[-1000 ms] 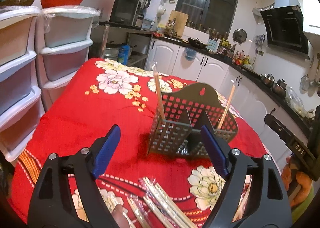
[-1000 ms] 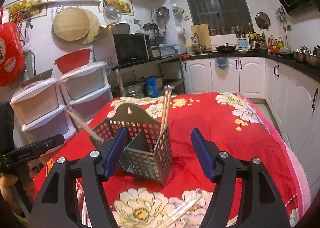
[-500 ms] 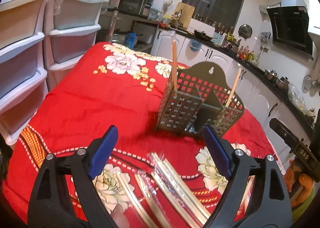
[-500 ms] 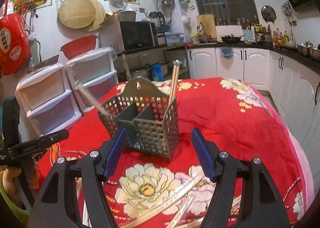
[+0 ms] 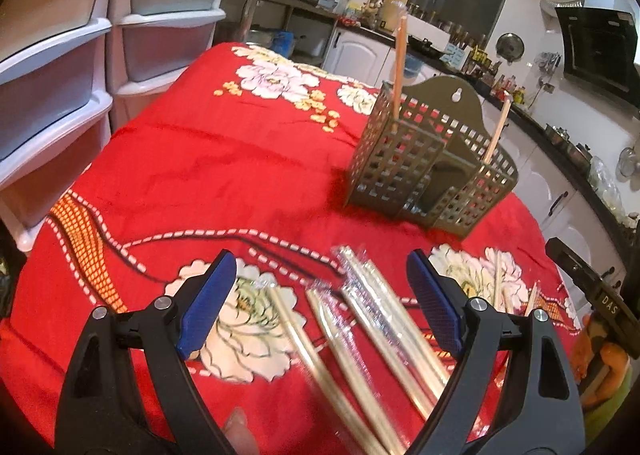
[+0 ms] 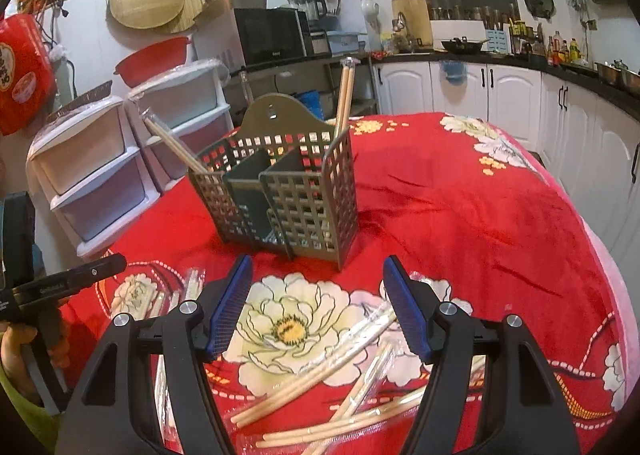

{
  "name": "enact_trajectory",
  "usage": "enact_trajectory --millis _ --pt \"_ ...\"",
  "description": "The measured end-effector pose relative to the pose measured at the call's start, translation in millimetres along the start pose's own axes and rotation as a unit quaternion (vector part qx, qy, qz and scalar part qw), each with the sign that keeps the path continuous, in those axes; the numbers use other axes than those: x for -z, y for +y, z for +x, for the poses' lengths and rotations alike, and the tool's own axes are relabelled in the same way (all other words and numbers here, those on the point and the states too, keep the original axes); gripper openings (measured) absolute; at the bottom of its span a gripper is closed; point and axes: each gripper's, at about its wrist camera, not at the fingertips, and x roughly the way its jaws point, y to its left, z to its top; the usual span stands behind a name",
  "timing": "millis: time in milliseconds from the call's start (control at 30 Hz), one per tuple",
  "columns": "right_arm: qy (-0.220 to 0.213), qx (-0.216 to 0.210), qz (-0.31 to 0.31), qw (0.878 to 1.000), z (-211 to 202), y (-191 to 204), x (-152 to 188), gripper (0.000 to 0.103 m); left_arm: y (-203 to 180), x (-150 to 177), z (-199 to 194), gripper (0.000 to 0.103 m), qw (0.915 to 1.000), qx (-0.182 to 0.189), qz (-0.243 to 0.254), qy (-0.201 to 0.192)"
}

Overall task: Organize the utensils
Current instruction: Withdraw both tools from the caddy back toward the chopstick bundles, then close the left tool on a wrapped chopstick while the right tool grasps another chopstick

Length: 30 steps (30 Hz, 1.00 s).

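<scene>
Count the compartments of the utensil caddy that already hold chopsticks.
2. In the utensil caddy, one wrapped pair stands in the right end compartment and another leans in the left end. The middle seems empty.

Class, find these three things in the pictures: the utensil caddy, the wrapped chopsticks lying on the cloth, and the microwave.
utensil caddy [image 6: 308, 195], right wrist view, front grid wall.
wrapped chopsticks [image 5: 376, 307], left wrist view, middle of the plastic-wrapped pair between the jaws.
microwave [image 6: 268, 35], right wrist view, dark door.
</scene>
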Motion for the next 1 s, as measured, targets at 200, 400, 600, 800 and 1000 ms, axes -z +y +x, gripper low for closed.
enact_trajectory --millis 200,400,600,800,1000 --pt "0.014 -0.001 -0.002 1.000 1.8 -0.7 8.4 0.065 9.4 12.2 6.0 0.078 0.9995 0.005 -0.015 0.029" --pt "0.031 0.004 0.002 0.999 7.2 -5.1 15.5 0.065 20.4 23.5 16.4 0.063 0.9975 0.012 -0.034 0.060" --pt "0.044 0.012 0.011 0.999 12.7 -13.4 17.0 0.065 31.5 30.2 25.9 0.040 0.9926 0.036 -0.076 0.088" --pt "0.076 0.028 0.030 0.996 27.0 -26.4 16.3 0.065 42.6 25.6 36.3 0.023 0.9897 0.043 -0.097 0.096" --pt "0.122 0.025 0.072 0.990 50.1 -46.7 18.0 0.065 46.7 15.9 46.8 0.020 0.9874 0.046 -0.113 0.101"
